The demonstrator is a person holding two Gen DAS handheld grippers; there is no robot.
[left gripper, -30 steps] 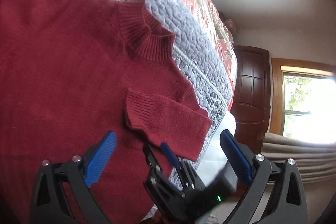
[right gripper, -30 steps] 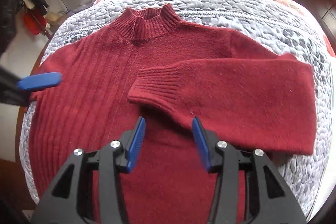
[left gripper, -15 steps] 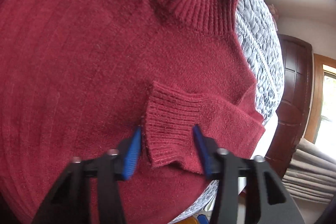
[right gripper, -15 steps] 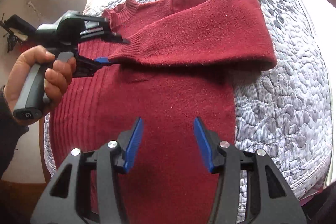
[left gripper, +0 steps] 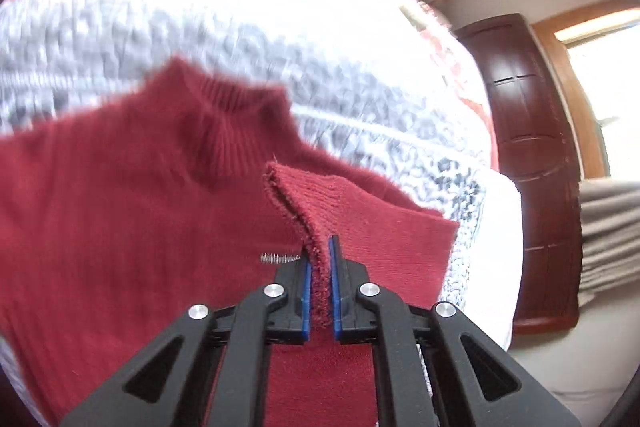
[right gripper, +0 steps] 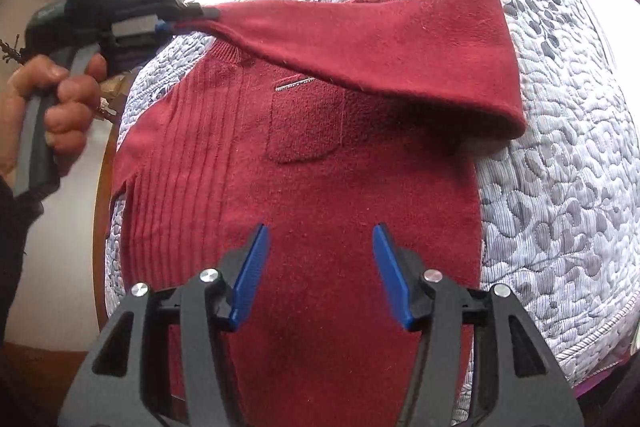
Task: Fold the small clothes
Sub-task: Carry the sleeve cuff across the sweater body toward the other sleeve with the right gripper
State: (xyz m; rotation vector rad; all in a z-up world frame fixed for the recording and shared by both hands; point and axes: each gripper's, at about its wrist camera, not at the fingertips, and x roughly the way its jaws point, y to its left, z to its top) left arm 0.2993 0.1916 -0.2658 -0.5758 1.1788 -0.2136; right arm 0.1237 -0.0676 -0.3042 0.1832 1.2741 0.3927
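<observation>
A grey-and-white quilted bedspread with a pebbly stitched pattern [right gripper: 560,187] is spread over a bed, and the dark red knitted sweater [right gripper: 320,207] is laid flat on it, collar end away from the right gripper. Past the sweater, a dark brown panelled wooden door [left gripper: 532,147] and a pale pleated curtain [left gripper: 604,227] can be made out in the left wrist view, where a lot of the bedspread is blown out by bright light. The sweater's knit is fuzzy, with vertical ribbing down one side, a ribbed stand-up collar [left gripper: 224,111], a patch pocket [right gripper: 304,127] on the chest and a small silvery mark just above that pocket. One long sleeve [right gripper: 380,43] is lifted off the sweater's body and stretched across the collar end, folded back at the sweater's far edge. Its ribbed cuff [left gripper: 316,227] is pinched tight between the blue pads of the left gripper [left gripper: 319,287], which is held by a hand [right gripper: 48,107] wrapped around its grey handle, up off the bedspread beside the collar. The right gripper [right gripper: 320,275] is hovering over the sweater's lower body, jaws spread apart and nothing in them.
</observation>
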